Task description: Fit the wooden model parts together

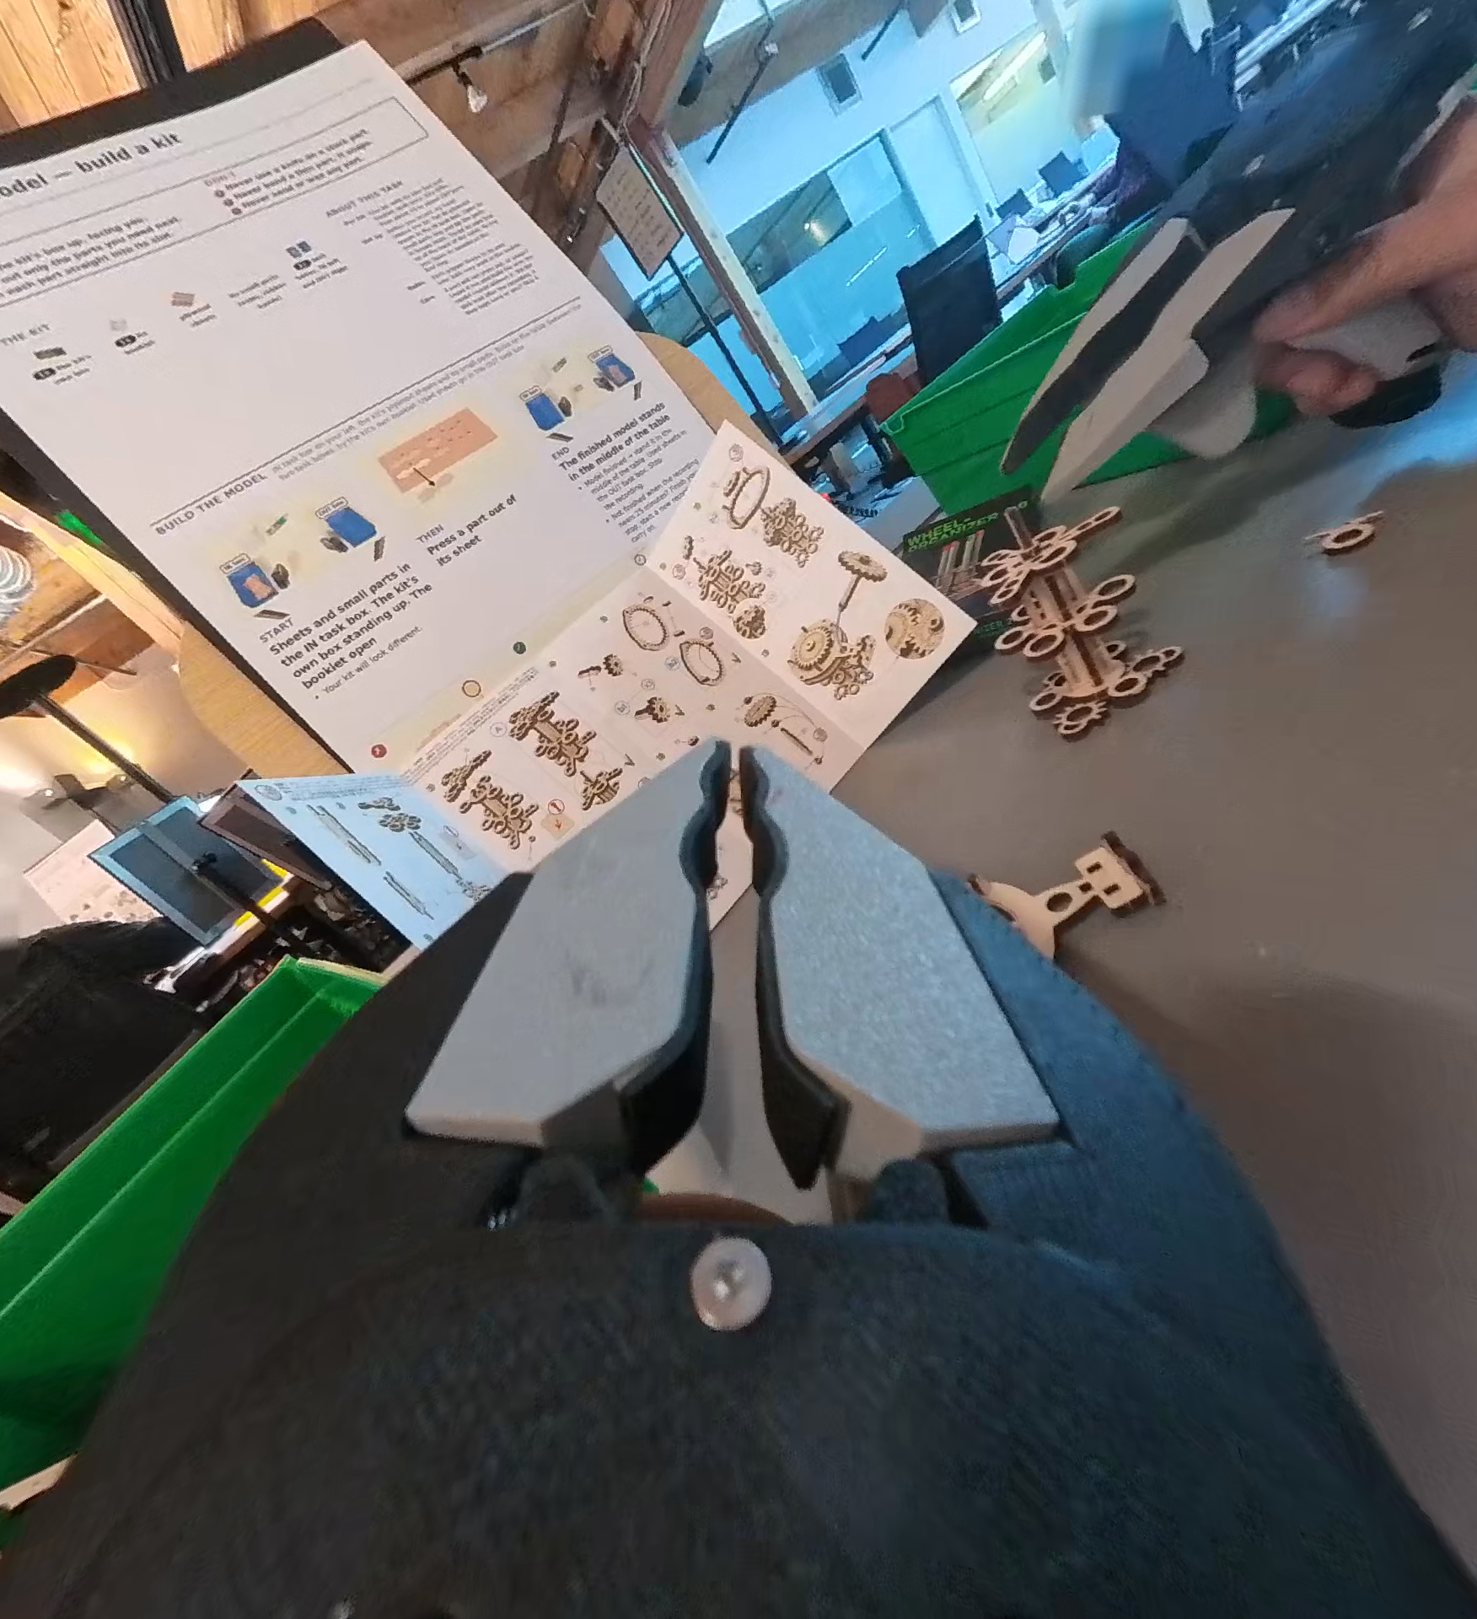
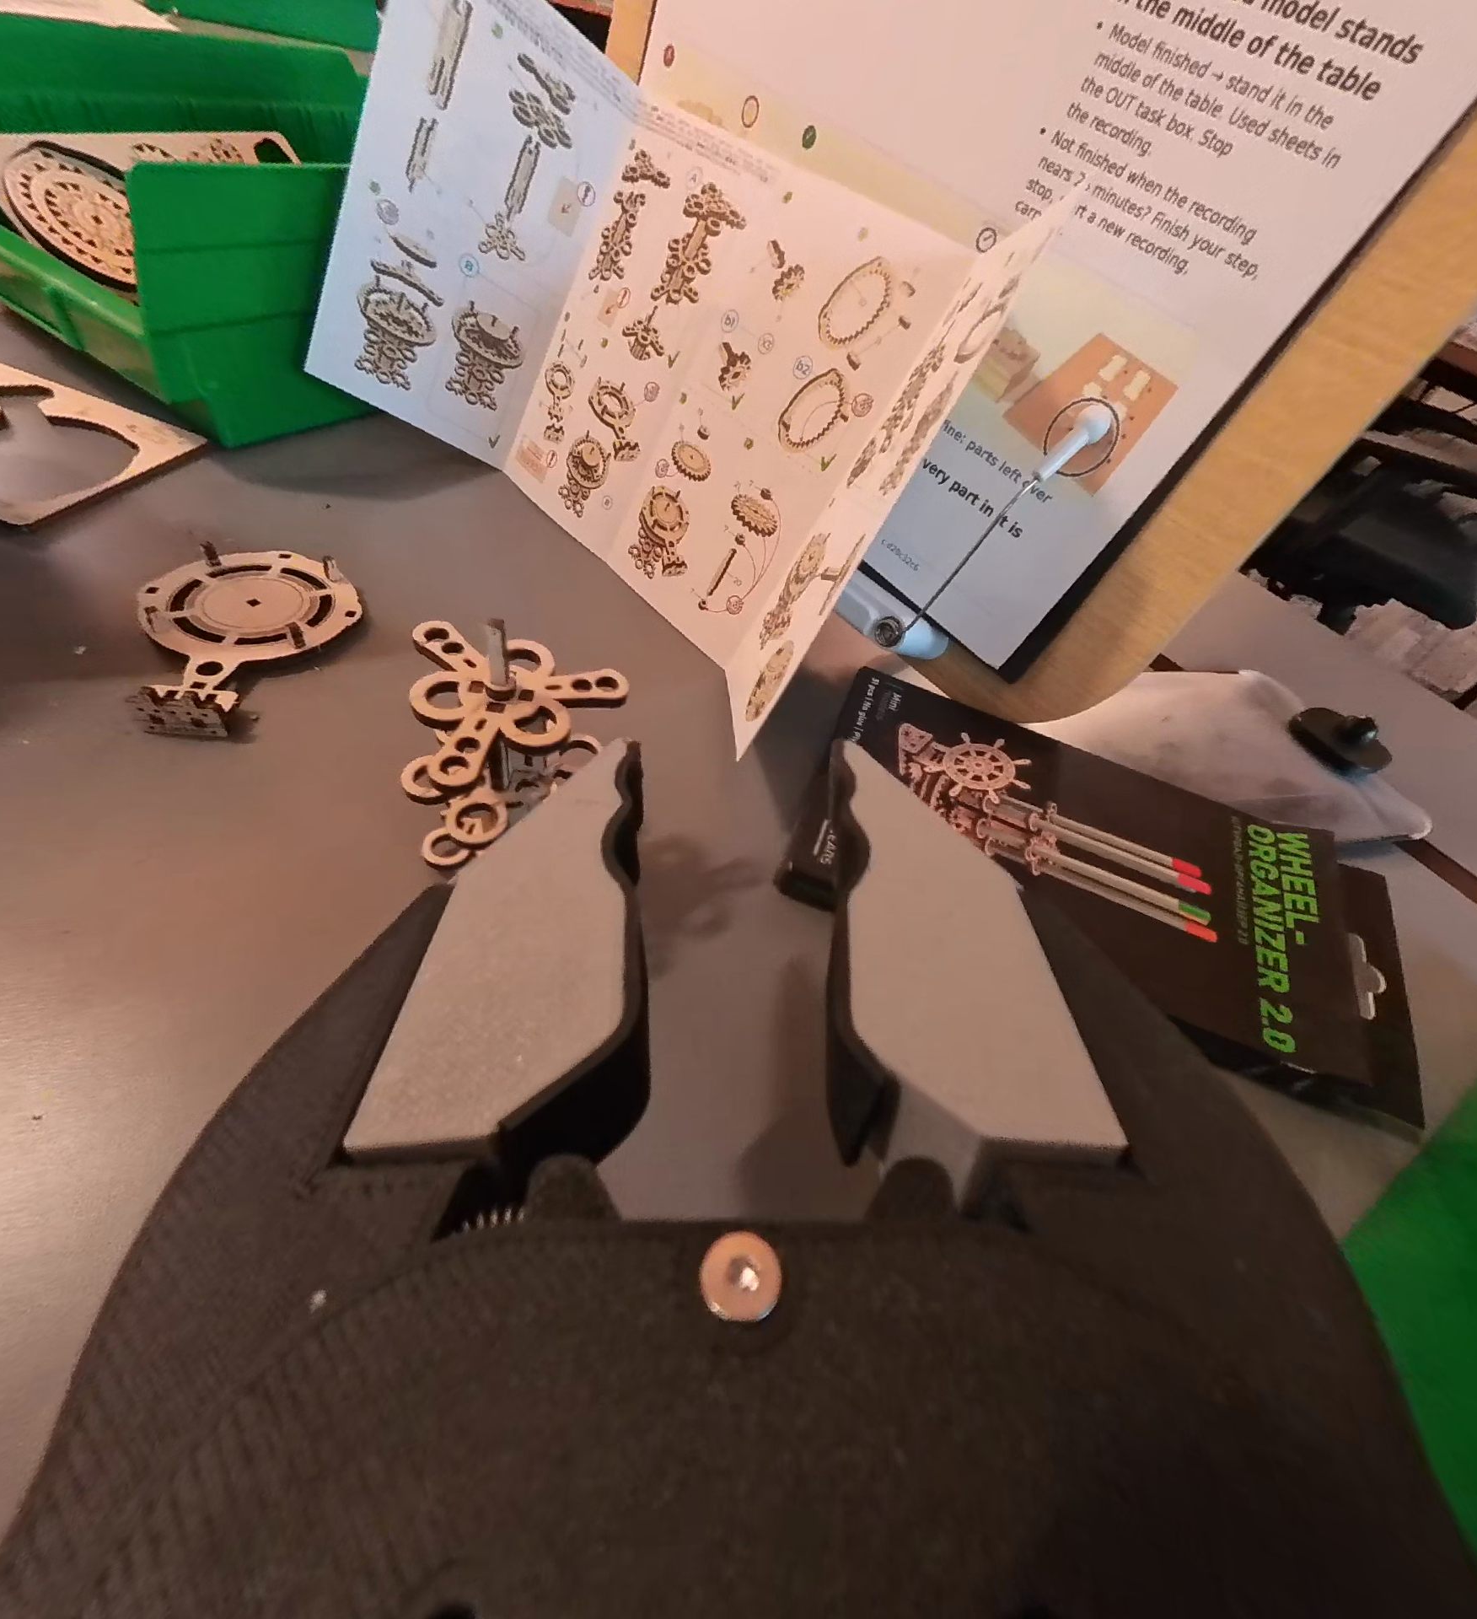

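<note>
A wooden assembly [image 2: 498,710], stacked ringed plates on an upright shaft, stands on the grey table just left of my right gripper [image 2: 735,771], which is open and empty. It also shows in the left wrist view [image 1: 1068,631]. A round slotted wooden disc with a toothed stem [image 2: 249,613] lies flat to its left; in the left wrist view [image 1: 1077,885] it is partly hidden behind my finger. A small wooden piece [image 1: 1344,534] lies farther off. My left gripper [image 1: 735,762] is shut with nothing in it, raised over the table's left side. A hand holds the right gripper [image 1: 1034,477] at the upper right.
A folded assembly booklet [image 2: 674,350] stands against a propped instruction board [image 1: 279,350]. The black kit box [image 2: 1155,894] lies right of my right gripper. A green bin [image 2: 192,263] holds a wooden sheet; another punched sheet [image 2: 43,438] lies beside it. A second green bin [image 1: 980,394] stands behind. The tips of one gripper are about 25 cm away from the tips of the other.
</note>
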`<state>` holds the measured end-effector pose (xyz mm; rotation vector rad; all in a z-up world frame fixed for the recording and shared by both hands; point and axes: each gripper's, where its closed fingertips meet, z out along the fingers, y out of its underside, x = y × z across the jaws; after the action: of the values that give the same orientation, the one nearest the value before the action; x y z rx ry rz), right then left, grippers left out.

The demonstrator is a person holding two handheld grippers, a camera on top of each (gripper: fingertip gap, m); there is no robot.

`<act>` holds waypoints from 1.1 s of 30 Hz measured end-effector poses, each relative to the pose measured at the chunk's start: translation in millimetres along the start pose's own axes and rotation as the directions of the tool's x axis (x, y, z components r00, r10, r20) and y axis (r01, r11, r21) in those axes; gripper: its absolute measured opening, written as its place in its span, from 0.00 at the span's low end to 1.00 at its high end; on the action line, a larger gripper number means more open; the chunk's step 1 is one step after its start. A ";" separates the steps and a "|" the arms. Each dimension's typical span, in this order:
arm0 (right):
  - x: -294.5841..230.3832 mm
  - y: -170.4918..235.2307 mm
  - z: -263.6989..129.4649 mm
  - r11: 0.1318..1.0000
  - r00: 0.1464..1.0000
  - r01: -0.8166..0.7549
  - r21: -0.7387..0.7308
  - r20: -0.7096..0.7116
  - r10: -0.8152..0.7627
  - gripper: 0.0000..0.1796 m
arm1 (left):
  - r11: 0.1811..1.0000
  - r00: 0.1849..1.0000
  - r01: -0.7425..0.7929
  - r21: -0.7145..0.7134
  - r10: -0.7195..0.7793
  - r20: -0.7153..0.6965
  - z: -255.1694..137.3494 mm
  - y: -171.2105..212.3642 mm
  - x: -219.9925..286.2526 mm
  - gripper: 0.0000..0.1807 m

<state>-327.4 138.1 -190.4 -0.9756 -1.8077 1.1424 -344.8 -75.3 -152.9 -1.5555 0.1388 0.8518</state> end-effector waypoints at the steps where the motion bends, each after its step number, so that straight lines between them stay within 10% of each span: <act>1: -1.3 -0.1 0.8 1.000 1.000 0.005 -0.001 0.004 -0.005 0.22 | 1.000 1.000 -0.003 -0.001 0.003 -0.002 0.0 0.0 0.6 0.00; 33: -6.2 -2.8 3.9 0.999 0.999 0.048 -0.003 0.011 -0.048 0.21 | 0.999 0.998 0.014 -0.039 -0.012 0.055 -0.8 7.9 -14.4 0.00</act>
<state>-328.9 130.4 -190.3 -0.9248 -1.8326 1.1182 -359.1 -83.2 -151.0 -1.5661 0.0729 0.8910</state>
